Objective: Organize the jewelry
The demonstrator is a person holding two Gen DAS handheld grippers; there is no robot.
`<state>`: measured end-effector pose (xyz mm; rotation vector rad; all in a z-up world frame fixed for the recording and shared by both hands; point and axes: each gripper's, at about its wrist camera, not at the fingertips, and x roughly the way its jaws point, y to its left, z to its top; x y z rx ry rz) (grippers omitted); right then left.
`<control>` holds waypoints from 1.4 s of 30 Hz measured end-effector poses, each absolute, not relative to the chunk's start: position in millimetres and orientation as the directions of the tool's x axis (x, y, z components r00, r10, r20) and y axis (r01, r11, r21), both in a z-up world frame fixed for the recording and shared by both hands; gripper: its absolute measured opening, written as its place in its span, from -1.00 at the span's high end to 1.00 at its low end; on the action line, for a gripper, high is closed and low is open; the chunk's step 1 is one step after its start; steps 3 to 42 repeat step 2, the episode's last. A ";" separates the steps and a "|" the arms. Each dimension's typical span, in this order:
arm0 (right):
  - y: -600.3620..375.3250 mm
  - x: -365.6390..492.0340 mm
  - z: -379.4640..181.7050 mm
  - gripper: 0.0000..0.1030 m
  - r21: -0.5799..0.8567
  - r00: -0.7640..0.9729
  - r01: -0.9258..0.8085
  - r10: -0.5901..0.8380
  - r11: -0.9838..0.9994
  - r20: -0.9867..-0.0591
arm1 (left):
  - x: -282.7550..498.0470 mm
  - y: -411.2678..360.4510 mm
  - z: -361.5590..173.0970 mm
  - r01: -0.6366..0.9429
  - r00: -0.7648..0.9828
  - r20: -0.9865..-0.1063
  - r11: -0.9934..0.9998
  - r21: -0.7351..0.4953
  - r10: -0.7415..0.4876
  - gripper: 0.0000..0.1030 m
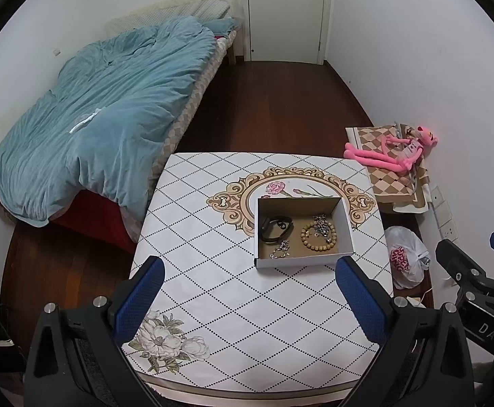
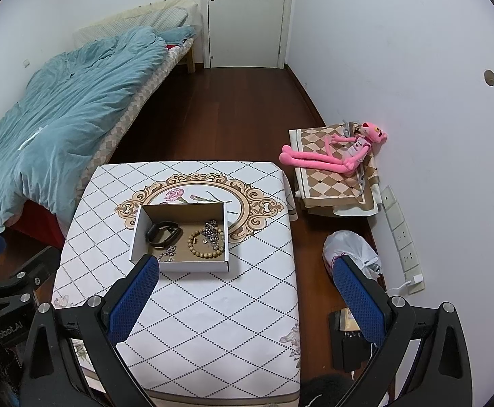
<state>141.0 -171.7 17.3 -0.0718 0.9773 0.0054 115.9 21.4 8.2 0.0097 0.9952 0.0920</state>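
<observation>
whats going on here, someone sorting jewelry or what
A person holds two grippers above a table, and neither is gripping anything. The left gripper and right gripper are both open and hover short of a cardboard box. The jewelry is already in the box: a black band, a wooden bead bracelet, a silver chain lying over it, and a smaller silver piece.

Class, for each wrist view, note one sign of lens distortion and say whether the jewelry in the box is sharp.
Left wrist view: black corners, the bed bows outward; the bead bracelet is clear, chain links too fine to resolve. Right wrist view: the wall sockets curve; the box edges stay crisp.
</observation>
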 end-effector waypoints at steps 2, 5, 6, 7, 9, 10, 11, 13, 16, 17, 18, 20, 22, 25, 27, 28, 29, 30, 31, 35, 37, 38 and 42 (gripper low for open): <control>-171.5 141.2 17.6 -1.00 -0.060 0.560 -0.038 -0.029 0.998 -0.828 | 115.3 21.8 9.1 -0.074 0.544 -0.835 0.996 0.046 0.079 -0.99; -171.5 141.2 17.6 -1.00 -0.060 0.560 -0.038 -0.029 0.998 -0.828 | 115.3 21.8 9.1 -0.074 0.544 -0.835 0.996 0.046 0.079 -0.99; -171.5 141.2 17.6 -1.00 -0.060 0.560 -0.038 -0.029 0.998 -0.828 | 115.3 21.8 9.1 -0.074 0.544 -0.835 0.996 0.046 0.079 -0.99; -171.5 141.2 17.6 -1.00 -0.060 0.560 -0.038 -0.029 0.998 -0.828 | 115.3 21.8 9.1 -0.074 0.544 -0.835 0.996 0.046 0.079 -0.99; -171.5 141.2 17.6 -1.00 -0.060 0.560 -0.038 -0.029 0.998 -0.828 | 115.3 21.8 9.1 -0.074 0.544 -0.835 0.996 0.046 0.079 -0.99; -171.5 141.2 17.6 -1.00 -0.060 0.560 -0.038 -0.029 0.998 -0.828 | 115.3 21.8 9.1 -0.074 0.544 -0.835 0.996 0.046 0.079 -0.99; -171.5 141.2 17.6 -1.00 -0.060 0.560 -0.038 -0.029 0.998 -0.828 | 115.3 21.8 9.1 -0.074 0.544 -0.835 0.996 0.046 0.079 -0.99; -171.5 141.2 17.6 -1.00 -0.060 0.560 -0.038 -0.029 0.998 -0.828 | 115.3 21.8 9.1 -0.074 0.544 -0.835 0.996 0.046 0.079 -0.99; -171.5 141.2 17.6 -1.00 -0.060 0.560 -0.038 -0.029 0.998 -0.828 | 115.3 21.8 9.1 -0.074 0.544 -0.835 0.996 0.046 0.079 -0.99; -171.5 141.2 17.6 -1.00 -0.060 0.560 -0.038 -0.029 0.998 -0.828 | 115.3 21.8 9.1 -0.074 0.544 -0.835 0.996 0.046 0.079 -0.99; -171.5 141.2 17.6 -1.00 -0.060 0.560 -0.038 -0.029 0.998 -0.828 | 115.3 21.8 9.1 -0.074 0.544 -0.835 0.996 0.046 0.079 -0.99; -171.5 141.2 17.6 -1.00 -0.060 0.560 -0.038 -0.029 0.998 -0.828 | 115.3 21.8 9.1 -0.074 0.544 -0.835 0.996 0.046 0.079 -0.99; -171.5 141.2 17.6 -1.00 -0.060 0.560 -0.038 -0.029 0.998 -0.828 | 115.3 21.8 9.1 -0.074 0.544 -0.835 0.996 0.046 0.079 -0.99; -171.5 141.2 17.6 -1.00 -0.060 0.560 -0.038 -0.029 0.998 -0.828 | 115.3 21.8 9.1 -0.074 0.544 -0.835 0.996 0.046 0.079 -0.99; -171.5 141.2 17.6 -1.00 -0.060 0.560 -0.038 -0.029 0.998 -0.828 | 115.3 21.8 9.1 -0.074 0.544 -0.835 0.996 0.046 0.079 -0.99; -171.5 141.2 17.6 -1.00 -0.060 0.560 -0.038 -0.029 0.998 -0.828 | 115.3 21.8 9.1 -0.074 0.544 -0.835 0.996 0.046 0.079 -0.99; -171.5 141.2 17.6 -1.00 -0.060 0.560 -0.038 -0.029 0.998 -0.828 | 115.3 21.8 9.1 -0.074 0.544 -0.835 0.996 0.046 0.079 -0.99; -171.5 141.2 17.6 -1.00 -0.060 0.560 -0.038 -0.029 0.998 -0.828 | 115.3 21.8 9.1 -0.074 0.544 -0.835 0.996 0.046 0.079 -0.99; -171.5 141.2 17.6 -1.00 -0.060 0.560 -0.038 -0.029 0.998 -0.828 | 115.3 21.8 9.1 -0.074 0.544 -0.835 0.996 0.046 0.079 -0.99; -171.5 141.2 17.6 -1.00 -0.060 0.560 -0.038 -0.029 0.998 -0.828 | 115.3 21.8 9.1 -0.074 0.544 -0.835 0.996 0.046 0.079 -0.99; -171.5 141.2 17.6 -1.00 -0.060 0.560 -0.038 -0.029 0.998 -0.828 | 115.3 21.8 9.1 -0.074 0.544 -0.835 0.996 0.046 0.079 -0.99; -171.5 141.2 17.6 -1.00 -0.060 0.560 -0.038 -0.029 0.998 -0.828 | 115.3 21.8 9.1 -0.074 0.544 -0.835 0.996 0.046 0.079 -0.99; -171.5 141.2 17.6 -1.00 -0.060 0.560 -0.038 -0.029 0.998 -0.828 | 115.3 21.8 9.1 -0.074 0.544 -0.835 0.996 0.046 0.079 -0.99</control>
